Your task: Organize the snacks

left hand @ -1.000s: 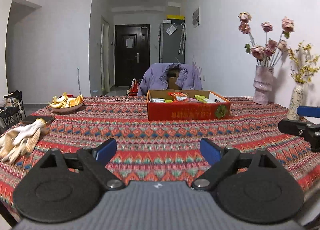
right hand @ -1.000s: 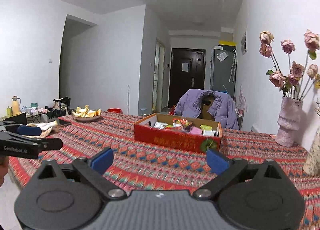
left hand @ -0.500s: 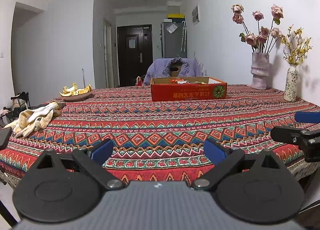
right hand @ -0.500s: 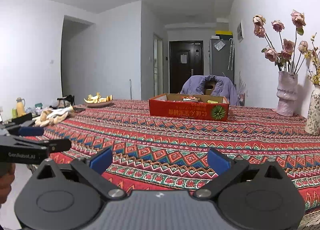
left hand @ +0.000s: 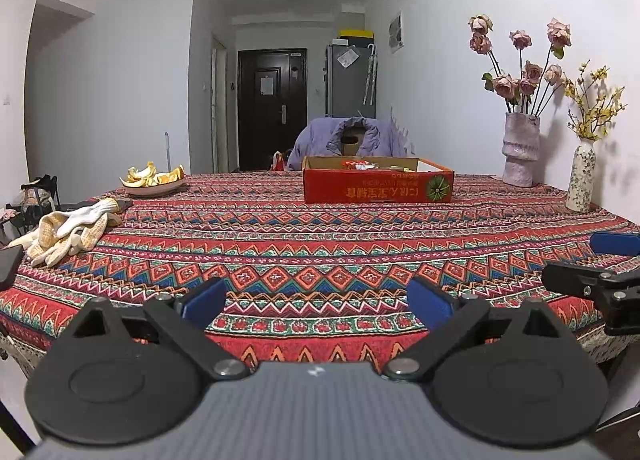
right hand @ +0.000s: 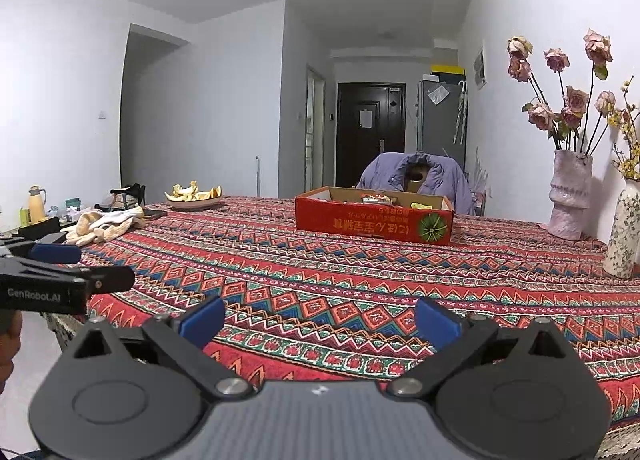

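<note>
Both grippers, left (left hand: 316,302) and right (right hand: 318,320), hover spread wide and empty over the near table edge (left hand: 320,260); the red snack box (left hand: 378,185) (packets inside) sits far across.

"GenRoboLAI" is printed on the left claw (right hand: 60,260)

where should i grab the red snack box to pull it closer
Grip the near long wall of the red snack box, coming from the front with one finger inside and one outside. The box is open-topped, with a thin upright rim, so that wall probably fits between the fingers. Stay left of centre: the snacks seem to lie mid-box.
</note>
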Available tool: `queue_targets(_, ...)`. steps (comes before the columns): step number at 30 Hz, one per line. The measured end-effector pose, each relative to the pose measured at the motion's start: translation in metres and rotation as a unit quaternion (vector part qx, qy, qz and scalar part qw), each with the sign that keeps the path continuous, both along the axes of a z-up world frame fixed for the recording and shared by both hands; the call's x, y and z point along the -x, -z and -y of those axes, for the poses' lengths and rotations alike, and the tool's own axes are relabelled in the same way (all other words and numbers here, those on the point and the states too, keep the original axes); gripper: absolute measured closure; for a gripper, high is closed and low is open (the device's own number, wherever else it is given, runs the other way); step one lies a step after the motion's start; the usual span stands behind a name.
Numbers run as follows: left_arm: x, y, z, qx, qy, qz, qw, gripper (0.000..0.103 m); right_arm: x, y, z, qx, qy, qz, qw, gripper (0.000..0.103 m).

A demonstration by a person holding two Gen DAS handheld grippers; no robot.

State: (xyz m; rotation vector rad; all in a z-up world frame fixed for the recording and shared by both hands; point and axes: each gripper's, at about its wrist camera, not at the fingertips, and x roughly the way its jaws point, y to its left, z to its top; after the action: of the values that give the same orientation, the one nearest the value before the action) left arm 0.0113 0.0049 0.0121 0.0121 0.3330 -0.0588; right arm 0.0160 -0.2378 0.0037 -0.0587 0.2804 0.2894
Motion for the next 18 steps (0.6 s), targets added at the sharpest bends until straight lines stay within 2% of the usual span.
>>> queue_targets(18,0.0016,0.0006,0.0013,-0.006,0.002,0.002,1.0000,0.004,0.0005,0.0047,0.0036,0.003,0.019,0.000,1.000,0.002)
